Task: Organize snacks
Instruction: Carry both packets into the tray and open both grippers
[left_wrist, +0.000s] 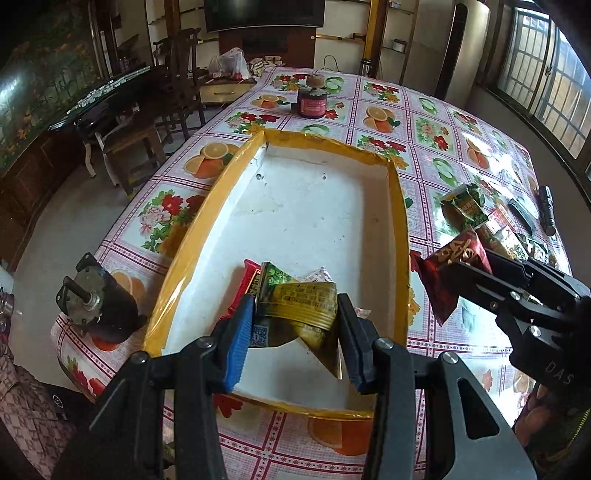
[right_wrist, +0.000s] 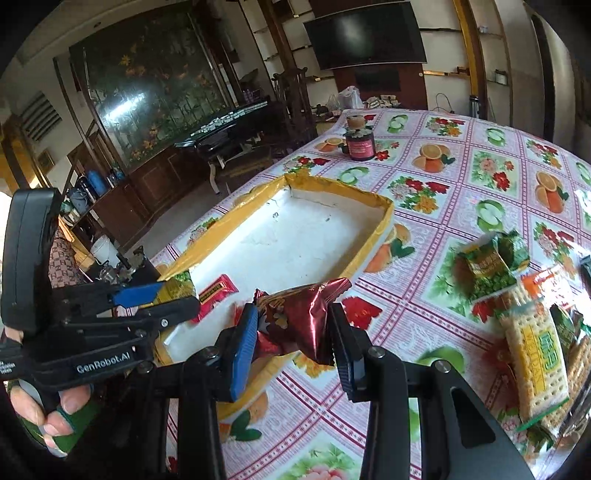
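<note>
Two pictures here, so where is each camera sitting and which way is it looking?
Left wrist: rides the left gripper, looking down its fingers at the green-gold packet clamped over the yellow-rimmed tray; the right gripper shows at right.
Right wrist: rides the right gripper, looking along its fingers at the dark red packet it holds beside the tray; the left gripper and a hand show at left.
Shared: tray, dark jar, floral tablecloth.

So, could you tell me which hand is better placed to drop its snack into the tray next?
The left. Its gripper holds the green-gold packet already over the yellow-rimmed tray, while the right gripper holds the dark red packet outside the rim.
</note>
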